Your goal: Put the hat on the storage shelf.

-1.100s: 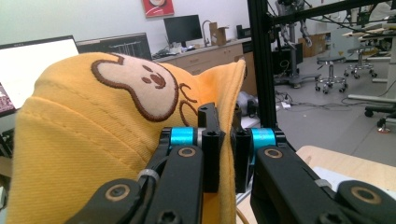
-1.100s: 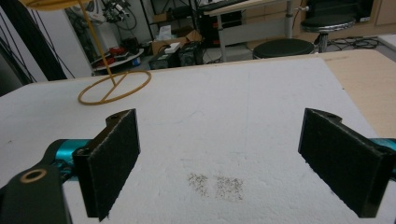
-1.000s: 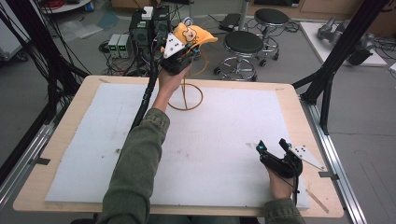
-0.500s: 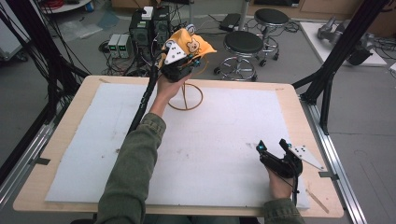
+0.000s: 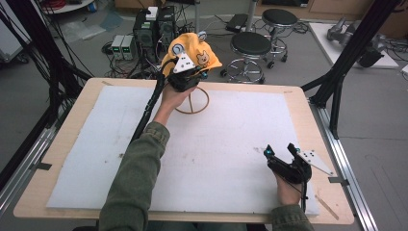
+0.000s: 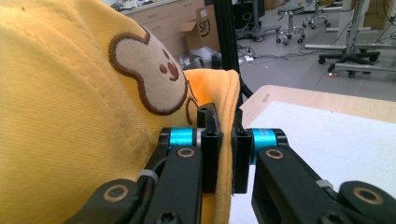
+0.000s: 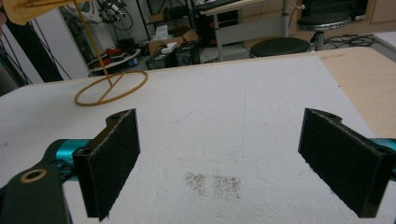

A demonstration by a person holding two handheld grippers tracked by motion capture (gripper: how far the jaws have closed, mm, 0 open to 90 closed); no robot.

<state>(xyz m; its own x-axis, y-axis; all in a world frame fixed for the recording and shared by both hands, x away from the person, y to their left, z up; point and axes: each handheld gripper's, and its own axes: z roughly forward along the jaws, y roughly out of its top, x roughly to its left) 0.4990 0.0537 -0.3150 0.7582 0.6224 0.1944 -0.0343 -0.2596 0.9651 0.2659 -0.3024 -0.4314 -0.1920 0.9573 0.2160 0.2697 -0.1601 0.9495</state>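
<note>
**K:** Wooden table [image 5: 315, 113] with a white foam mat [image 5: 226, 144] on top, lab floor behind. Start at the near edge?

**M:** Right gripper [image 5: 284, 155] sits at the near right corner of the mat, hand behind it. Jaws wide apart, nothing between them. The right gripper view has both black pads [image 7: 114, 158] over bare mat, with a few dark specks [image 7: 215, 183] just ahead.

**K:** Left side?

**M:** Sleeve runs up the middle-left of the mat to the far edge. Left gripper [image 5: 188, 77] is held up there, above the stand's ring base [image 5: 192, 101]. Jaws clamped on the yellow cap [image 5: 195, 55].

**K:** Which part of the cap?

**M:** Its edge. In the left gripper view the fabric [image 6: 226, 140] is pinched between the two pads, bear patch [image 6: 149, 74] to the left of the jaws. Cap hangs over the stand's top; contact with it, can't tell.

**K:** Stand itself?

**M:** Thin yellow rod [image 7: 93, 46] rising tilted from the ring, at the far middle of the mat.

**K:** Beyond the table?

**M:** Two black stools [image 5: 250, 45], electronics boxes [image 5: 154, 29] with cables on the floor.
</note>
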